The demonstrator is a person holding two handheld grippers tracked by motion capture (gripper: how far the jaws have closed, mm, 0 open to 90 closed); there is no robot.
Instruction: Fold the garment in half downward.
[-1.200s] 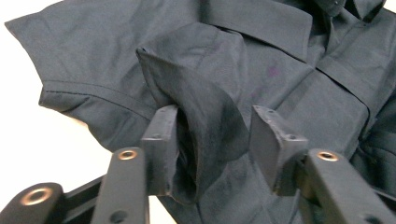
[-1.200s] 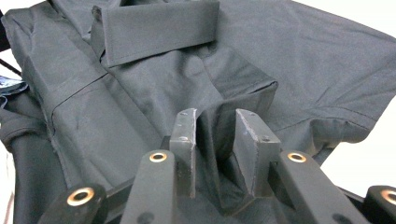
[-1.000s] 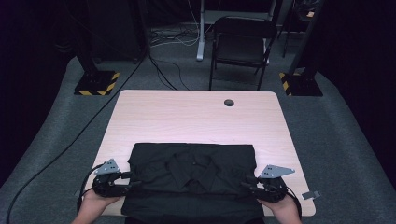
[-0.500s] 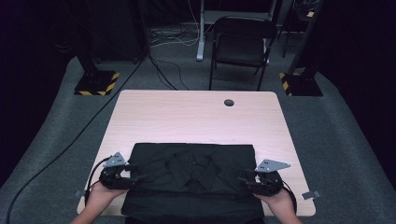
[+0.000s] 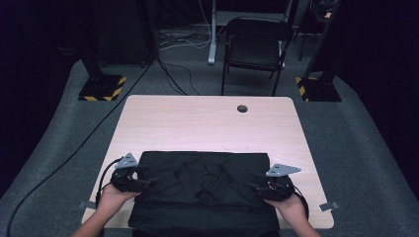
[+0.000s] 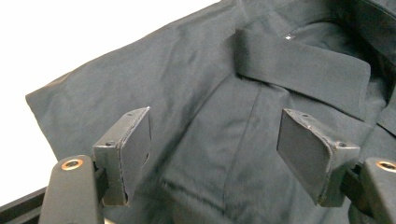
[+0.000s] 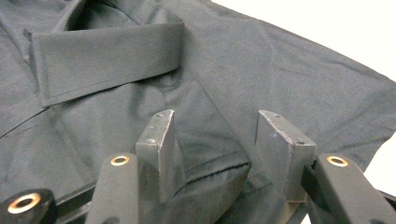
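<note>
- The pale wooden rectangular table (image 5: 197, 123) with rounded corners stands on grey carpet; a small dark round hole (image 5: 242, 108) sits near its far edge.
- The black folded collared fabric shirt (image 5: 202, 190) lies flat on the near half of the table, squared into a broad rectangle whose near edge reaches the table's front edge. Its collar (image 6: 303, 70) faces up near the middle, and a small pale button (image 6: 288, 37) shows beside it in the left gripper view.
- A black folding metal chair (image 5: 257, 49) stands on the floor beyond the table, well apart from it.
- The left gripper (image 5: 146, 180) sits at the shirt's left edge, in the person's left hand (image 5: 112, 197). Its jaws have just been opening and stand wide and released above the cloth; the pads (image 6: 135, 149) press on nothing.
- The right gripper (image 5: 257, 186) sits at the shirt's right edge, in the right hand (image 5: 291, 205). Its jaws have just been opening too; a folded hem of the shirt (image 7: 210, 172) lies between them, just beside the left-hand pad (image 7: 163, 149), and whether it touches cannot be told.
</note>
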